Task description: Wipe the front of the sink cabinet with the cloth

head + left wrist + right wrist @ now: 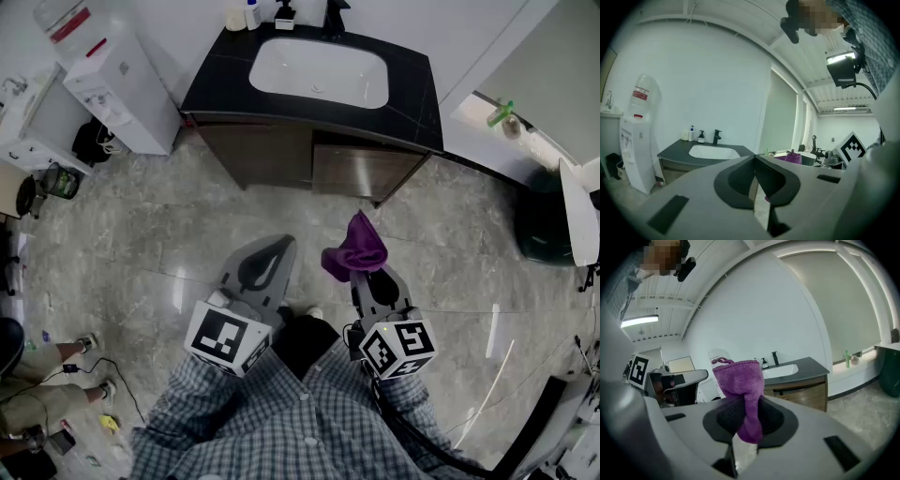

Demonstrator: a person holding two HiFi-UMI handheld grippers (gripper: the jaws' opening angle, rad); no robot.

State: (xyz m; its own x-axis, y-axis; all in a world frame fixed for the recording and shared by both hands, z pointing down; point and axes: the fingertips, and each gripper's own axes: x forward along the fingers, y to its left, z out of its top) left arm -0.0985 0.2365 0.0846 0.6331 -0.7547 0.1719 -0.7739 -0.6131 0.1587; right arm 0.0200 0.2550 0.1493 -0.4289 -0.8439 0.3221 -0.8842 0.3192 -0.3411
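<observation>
Cloth (738, 380) clamped in my right gripper (749, 417), left gripper (754, 174) closed on nothing, sink cabinet (281, 155) up top well apart, so I'd say all the wiping's ahead.

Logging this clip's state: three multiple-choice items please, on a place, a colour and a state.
1. In the head view, the water dispenser stands: A) left of the sink cabinet; B) right of it; C) on it.
2. The cloth is: A) yellow; B) purple; C) white.
3. The left tongs are: A) wide open; B) shut on the cloth; C) shut, empty.
Key: A, it stands off the cabinet's left end; B, purple in the right gripper view; C, tips meet, nothing between.
</observation>
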